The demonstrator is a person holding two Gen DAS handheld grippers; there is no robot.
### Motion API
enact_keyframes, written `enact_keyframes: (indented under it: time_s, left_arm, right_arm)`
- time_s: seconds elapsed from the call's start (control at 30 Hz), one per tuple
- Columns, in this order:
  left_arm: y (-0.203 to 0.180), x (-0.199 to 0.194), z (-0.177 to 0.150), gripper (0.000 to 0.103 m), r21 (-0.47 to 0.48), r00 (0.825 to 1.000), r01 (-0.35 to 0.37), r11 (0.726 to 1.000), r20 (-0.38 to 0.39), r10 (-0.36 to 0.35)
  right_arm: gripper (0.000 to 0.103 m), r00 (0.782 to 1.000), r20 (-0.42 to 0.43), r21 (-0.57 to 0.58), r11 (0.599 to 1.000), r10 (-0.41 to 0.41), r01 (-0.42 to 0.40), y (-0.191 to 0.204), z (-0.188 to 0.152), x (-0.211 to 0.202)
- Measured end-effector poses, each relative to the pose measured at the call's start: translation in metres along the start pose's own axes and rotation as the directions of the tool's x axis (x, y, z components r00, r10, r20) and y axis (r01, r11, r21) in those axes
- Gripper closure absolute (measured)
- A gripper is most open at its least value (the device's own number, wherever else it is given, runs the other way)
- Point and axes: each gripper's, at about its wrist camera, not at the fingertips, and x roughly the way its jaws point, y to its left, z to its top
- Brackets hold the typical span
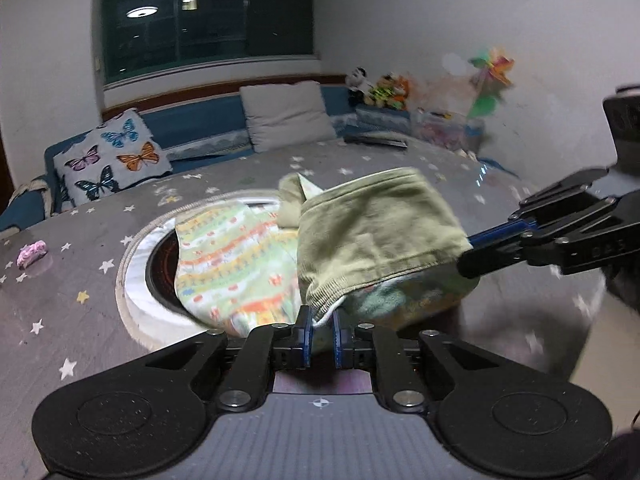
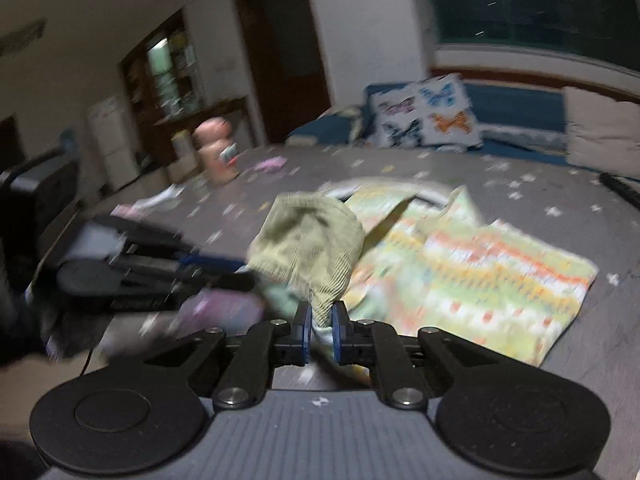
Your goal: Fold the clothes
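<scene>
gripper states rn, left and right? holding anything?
Left gripper: closed on the hem of the olive green garment.
Right gripper: closed on another edge of the same garment, lifted over the striped cloth.

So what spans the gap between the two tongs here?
The olive-green garment, lifted and stretched between them. The left tongs pinch its ribbed hem, and the right tongs pinch the other end. Below it lies the striped pastel cloth. Both wrist views show this.
</scene>
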Motion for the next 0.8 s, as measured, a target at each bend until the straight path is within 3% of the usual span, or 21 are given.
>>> enact_keyframes:
  time_s: [0.1,0.23,0.37,0.53,0.73,0.8]
  left_arm:
    - [-0.002,-0.006,-0.010,0.091,0.032,1.000,0.008,0.999,-0.024,-0.007]
    - [-0.006,-0.018,-0.021,0.089,0.067,1.000,-0.006,0.998,-0.027,0.008]
    - [0.009,-0.021,-0.009,0.088,0.045,0.998,-0.067,0.997,0.006,0.067]
    - [0.028,-0.016,0.010,0.088,-0.021,0.992,-0.123,0.992,0.034,0.123]
    - [0.027,0.005,0.023,0.088,-0.045,0.996,-0.084,0.995,0.028,0.085]
    - [0.019,0.008,0.019,0.088,-0.012,0.999,-0.042,0.999,0.021,0.043]
  right_arm:
    - [0.087,0.999,-0.036,-0.012,0.999,0.035,-0.035,0.005,-0.011,-0.010]
    - [0.085,0.999,-0.022,0.003,0.999,0.040,-0.040,0.002,-0.008,-0.027]
    - [0.084,1.000,0.016,0.042,0.999,0.019,-0.020,-0.012,0.005,-0.028]
    - [0.084,0.999,0.031,0.103,0.995,-0.021,0.018,-0.031,0.020,0.001]
    - [0.082,0.996,-0.066,0.020,0.998,0.055,-0.054,-0.011,0.010,0.037]
    - [0.076,0.992,-0.103,-0.034,0.997,0.066,-0.070,0.000,0.000,0.040]
